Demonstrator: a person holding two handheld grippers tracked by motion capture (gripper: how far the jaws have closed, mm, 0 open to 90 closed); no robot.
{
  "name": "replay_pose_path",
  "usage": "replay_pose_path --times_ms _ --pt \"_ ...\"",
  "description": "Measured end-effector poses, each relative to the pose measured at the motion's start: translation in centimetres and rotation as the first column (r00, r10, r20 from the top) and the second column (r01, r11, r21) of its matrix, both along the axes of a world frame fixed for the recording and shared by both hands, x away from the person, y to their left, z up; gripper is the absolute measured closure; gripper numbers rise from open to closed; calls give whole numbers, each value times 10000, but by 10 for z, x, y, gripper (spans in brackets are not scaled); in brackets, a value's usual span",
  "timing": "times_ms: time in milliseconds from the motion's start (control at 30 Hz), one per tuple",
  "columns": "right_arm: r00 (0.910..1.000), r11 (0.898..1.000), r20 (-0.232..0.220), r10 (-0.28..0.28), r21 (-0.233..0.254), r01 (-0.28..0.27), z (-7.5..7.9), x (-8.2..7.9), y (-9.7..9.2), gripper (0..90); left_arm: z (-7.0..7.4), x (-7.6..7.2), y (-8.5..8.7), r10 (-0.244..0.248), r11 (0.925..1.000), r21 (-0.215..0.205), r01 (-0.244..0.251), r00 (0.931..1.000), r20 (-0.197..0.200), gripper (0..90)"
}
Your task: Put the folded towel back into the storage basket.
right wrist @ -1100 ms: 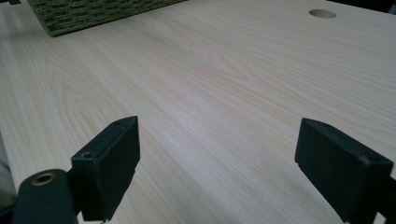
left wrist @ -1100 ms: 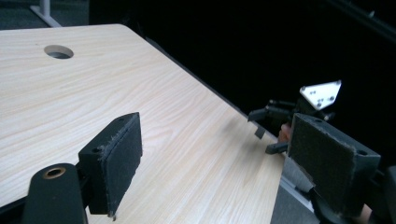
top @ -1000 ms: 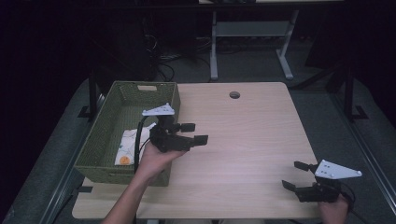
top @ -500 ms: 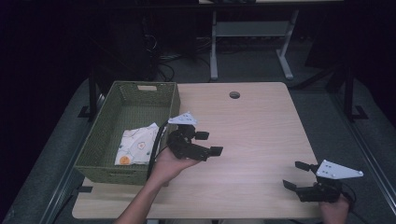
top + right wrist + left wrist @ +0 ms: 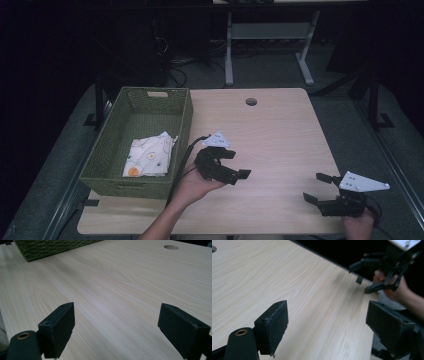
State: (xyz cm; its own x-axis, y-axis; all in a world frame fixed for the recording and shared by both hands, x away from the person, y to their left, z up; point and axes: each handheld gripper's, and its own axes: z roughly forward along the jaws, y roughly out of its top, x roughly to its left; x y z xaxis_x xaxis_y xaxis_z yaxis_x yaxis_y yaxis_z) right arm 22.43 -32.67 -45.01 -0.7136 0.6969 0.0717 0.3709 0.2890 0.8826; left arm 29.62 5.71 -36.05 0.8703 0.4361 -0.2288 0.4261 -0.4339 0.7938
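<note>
table [image 5: 280, 135]: light wood grain, with a round hole [image 5: 251, 101] near its far edge, also seen at the top right of the right gripper view [image 5: 171, 247]
basket [image 5: 112, 145]: green, woven, rectangular, standing on the table's left part with a handle slot in its far wall; its lower wall shows at the top left of the right gripper view [image 5: 50, 247]
cloth [image 5: 149, 155]: white with small printed spots and an orange patch at its near corner, lying crumpled on the basket's floor toward the near right side
left gripper [image 5: 239, 164]: held in the left hand [image 5: 192, 185] over the table just right of the basket, pointing right; jaws spread wide with nothing between them, bare wood between the pads in its own view [image 5: 327, 332]
left cable [image 5: 182, 157]: black, running from the gripper back along the basket's right wall
right gripper [image 5: 316, 187]: held low at the table's near right corner by the right hand [image 5: 357, 225], pointing left, grey plate [image 5: 362, 182] on top; jaws released and wide apart, holding nothing, only tabletop between them in its own view [image 5: 116, 332]; it also appears at the top right of the left gripper view [image 5: 368, 273], jaws parted
two grippers: well apart, facing roughly toward each other across bare wood
floor [image 5: 350, 107]: grey around the table, with a white desk frame [image 5: 270, 35] beyond in the dark
</note>
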Motion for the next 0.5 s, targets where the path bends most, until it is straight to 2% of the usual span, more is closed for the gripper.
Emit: replay_pose_path --times_ms 333,500 --pt "10000 10000 -79 24 -58 -25 -1 1 1 135 -18 -10 -15 -184 9984 540 175 9997 165 179" --pt "9999 9998 -56 135 -159 -136 0 1 2 135 -26 -15 -17 -142 9985 528 130 9997 223 179"
